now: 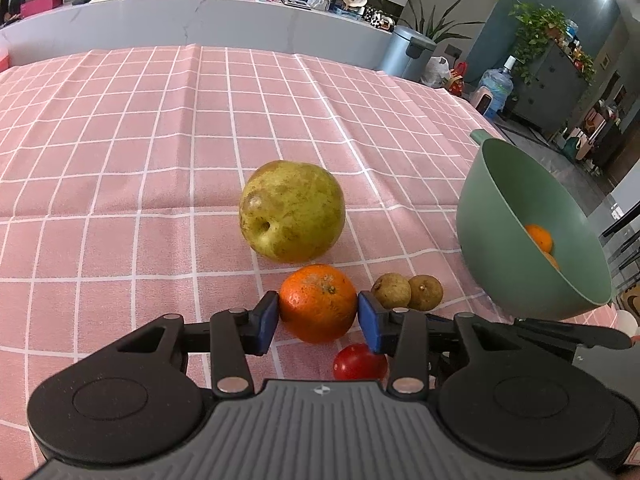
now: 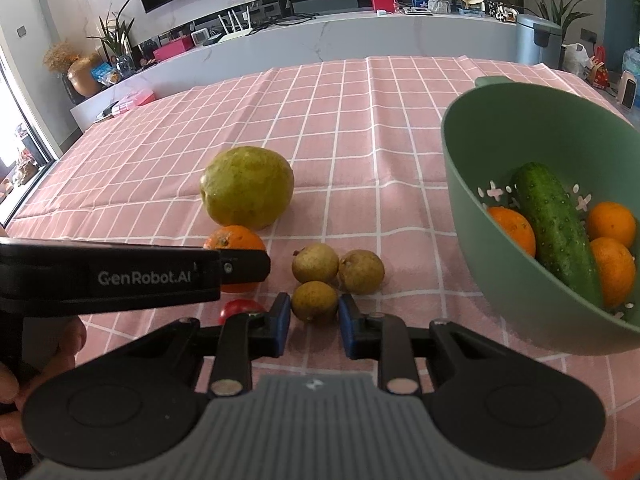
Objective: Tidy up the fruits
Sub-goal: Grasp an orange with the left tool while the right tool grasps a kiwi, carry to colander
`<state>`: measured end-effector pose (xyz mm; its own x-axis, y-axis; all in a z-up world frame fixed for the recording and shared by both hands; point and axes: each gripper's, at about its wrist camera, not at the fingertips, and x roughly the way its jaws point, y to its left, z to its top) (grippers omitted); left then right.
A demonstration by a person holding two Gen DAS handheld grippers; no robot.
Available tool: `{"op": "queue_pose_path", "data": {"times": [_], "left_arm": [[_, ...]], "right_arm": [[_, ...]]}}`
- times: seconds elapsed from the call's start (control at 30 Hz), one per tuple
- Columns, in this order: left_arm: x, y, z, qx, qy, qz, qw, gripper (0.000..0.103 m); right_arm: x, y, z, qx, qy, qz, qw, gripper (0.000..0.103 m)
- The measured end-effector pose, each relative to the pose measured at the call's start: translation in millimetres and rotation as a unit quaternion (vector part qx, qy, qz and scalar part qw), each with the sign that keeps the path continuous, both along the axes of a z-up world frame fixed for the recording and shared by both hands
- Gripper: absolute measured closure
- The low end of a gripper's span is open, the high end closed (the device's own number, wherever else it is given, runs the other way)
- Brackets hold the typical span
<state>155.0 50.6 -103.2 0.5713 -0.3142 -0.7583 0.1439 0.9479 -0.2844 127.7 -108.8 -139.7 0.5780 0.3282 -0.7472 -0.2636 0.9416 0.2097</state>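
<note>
1. Left gripper (image 1: 318,322) brackets the orange (image 1: 318,302) at lower centre of the left view; both blue pads touch its sides, so it is clamped on it.
2. Right gripper (image 2: 314,318) is closed on the nearest small brown fruit (image 2: 314,301), lower centre of the right view.
3. Green bowl (image 2: 472,200) sits right of both grippers and already holds oranges and a cucumber (image 2: 556,228).
4. Likely next: lift and carry right.
5. In the way: two more brown fruits (image 2: 338,266) just behind, a tomato (image 1: 360,362) under the left gripper, and a big pear (image 1: 292,210) behind the orange.
</note>
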Motion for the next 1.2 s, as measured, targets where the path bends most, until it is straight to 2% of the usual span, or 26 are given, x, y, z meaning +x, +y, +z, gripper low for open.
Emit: {"op": "queue_pose_path", "data": {"times": [0.23,0.6,0.83,1.0,1.2], "left_arm": [[-13.5,3.0,13.4,-0.004,-0.009,0.006,0.9999,0.056],[-33.6,-20.4,59.9,-0.014,-0.039,-0.021,0.9989,0.056],[-32.1,-61.9,85.7,-0.019,-0.054,-0.076,0.9955,0.056],[-21.7,-91.3,96.1,-0.013,-0.058,-0.115,0.9915,0.056],[1.5,-123.9,96.7,0.003,-0.050,-0.146,0.9881,0.056]], "right_arm": [[-10.8,-4.8,13.3,0.003,-0.019,0.005,1.000,0.082],[-43.4,-34.5,52.1,-0.001,-0.053,0.004,0.999,0.082],[-51.4,-78.8,78.9,-0.019,-0.063,-0.011,0.998,0.082],[-45.3,-117.4,93.2,-0.054,-0.071,-0.020,0.996,0.082],[-21.7,-159.1,99.0,-0.059,-0.047,-0.034,0.997,0.082]]}}
